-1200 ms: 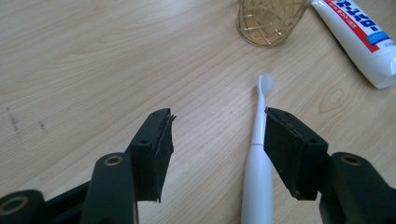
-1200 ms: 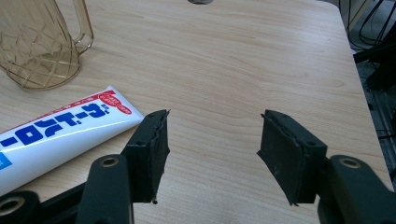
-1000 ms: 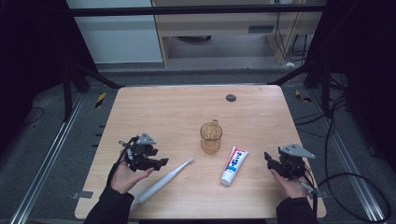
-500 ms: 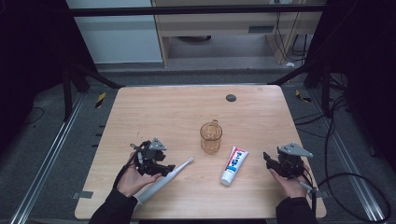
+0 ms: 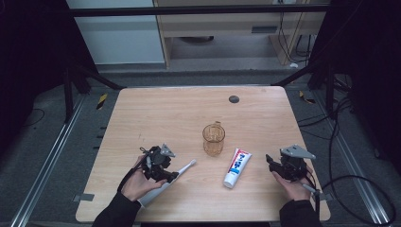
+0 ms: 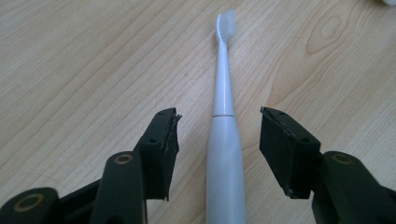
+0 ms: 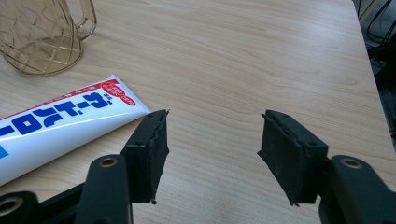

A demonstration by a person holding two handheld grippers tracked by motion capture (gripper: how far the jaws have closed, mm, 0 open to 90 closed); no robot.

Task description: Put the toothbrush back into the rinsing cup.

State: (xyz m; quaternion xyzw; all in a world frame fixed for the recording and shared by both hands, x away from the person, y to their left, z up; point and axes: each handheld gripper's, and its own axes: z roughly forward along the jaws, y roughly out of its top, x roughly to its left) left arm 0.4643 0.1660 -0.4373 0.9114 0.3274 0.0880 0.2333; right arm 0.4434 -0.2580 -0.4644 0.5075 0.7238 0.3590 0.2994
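At the left of the wooden table (image 5: 142, 109), the left gripper (image 5: 163, 168) sits low over the handle of a white electric toothbrush (image 5: 172, 175), held in the person's left hand (image 5: 137, 182). In the left gripper view the toothbrush (image 6: 224, 140) lies flat on the wood, running straight away between the two black jaws, with its bristle head at the far end. The jaws have just been closing, yet a gap shows on either side of the handle, so the pads are not pressing on it: the gripper is spread around the brush and not gripping it. Toward the middle of the table stands an amber see-through mug (image 5: 213, 139), upright, with its handle on the far side. Just to its right and a little nearer the person lies a white toothpaste tube (image 5: 237, 166) with blue and red print, its cap end pointing at the table's near edge. Farther right, the right gripper (image 5: 274, 165) rests near the table's right edge, well apart from the tube. In the right gripper view its jaws stand apart with bare wood between them, and the toothpaste tube (image 7: 56, 126) lies just beside the left jaw, the mug (image 7: 42, 37) beyond it.
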